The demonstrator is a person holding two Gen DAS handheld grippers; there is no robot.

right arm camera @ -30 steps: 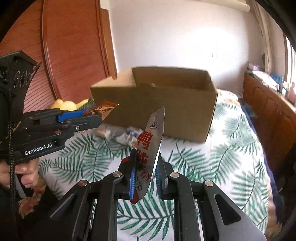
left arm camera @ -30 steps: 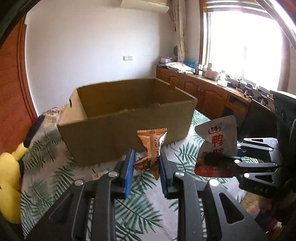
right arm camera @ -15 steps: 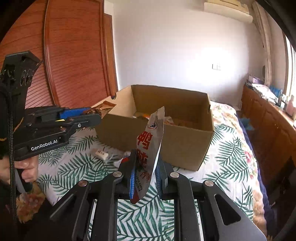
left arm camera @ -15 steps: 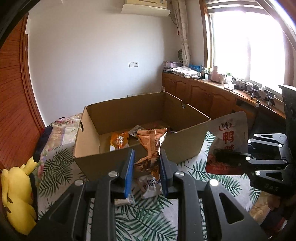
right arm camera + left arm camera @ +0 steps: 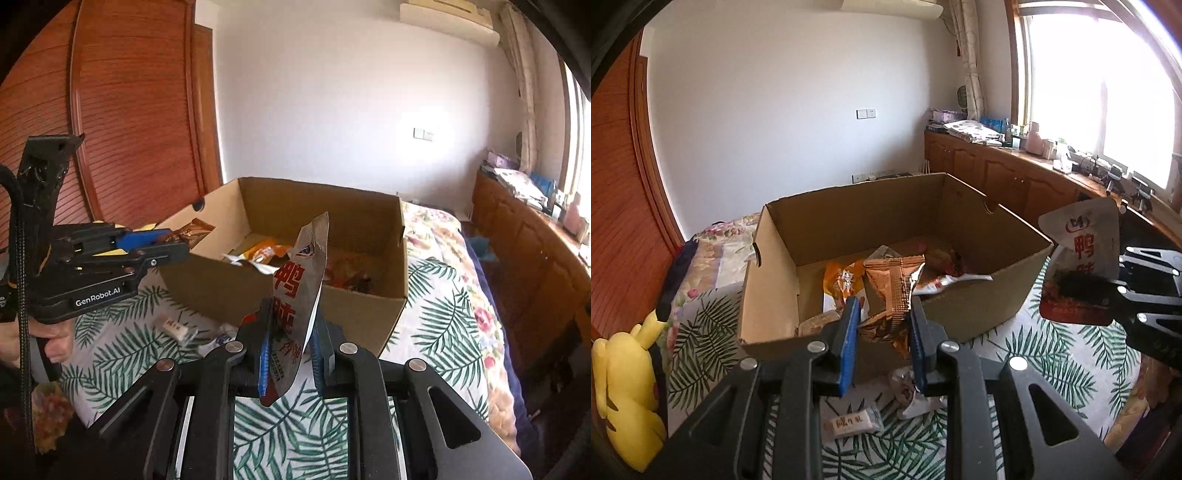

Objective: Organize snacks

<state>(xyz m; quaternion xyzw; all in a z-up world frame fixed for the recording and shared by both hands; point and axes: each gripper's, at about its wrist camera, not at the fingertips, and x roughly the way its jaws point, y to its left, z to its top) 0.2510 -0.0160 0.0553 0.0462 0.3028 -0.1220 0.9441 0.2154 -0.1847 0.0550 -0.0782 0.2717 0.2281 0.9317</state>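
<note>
The cardboard box (image 5: 886, 236) lies straight ahead of and below both grippers, open at the top, and the coming drop seems to turn on that. The left gripper (image 5: 882, 332) is the nearer one: seen from the right wrist, its jaws reach just over the box's near left rim. The right gripper (image 5: 291, 343) hangs short of the box's front wall, over the leaf-print bed cover (image 5: 443, 317), so it likely has farther to travel.

The left jaws are clenched on a copper-brown foil snack packet (image 5: 892, 291), which stands upright between the blue pads, its long axis pointing up and forward toward the box; its lower end is crumpled. The right jaws are clenched on a silver-and-red pouch (image 5: 299, 295) with large red Chinese characters, held edge-on and upright, its long axis tilted slightly to the right, its top corner above the box rim.

Inside the box lie several packets already, among them an orange packet (image 5: 842, 280). Two small white wrapped snacks (image 5: 851, 424) sit on the bed in front of the box, apart from both grippers. A yellow plush toy (image 5: 624, 391) rests at the left edge of the bed
</note>
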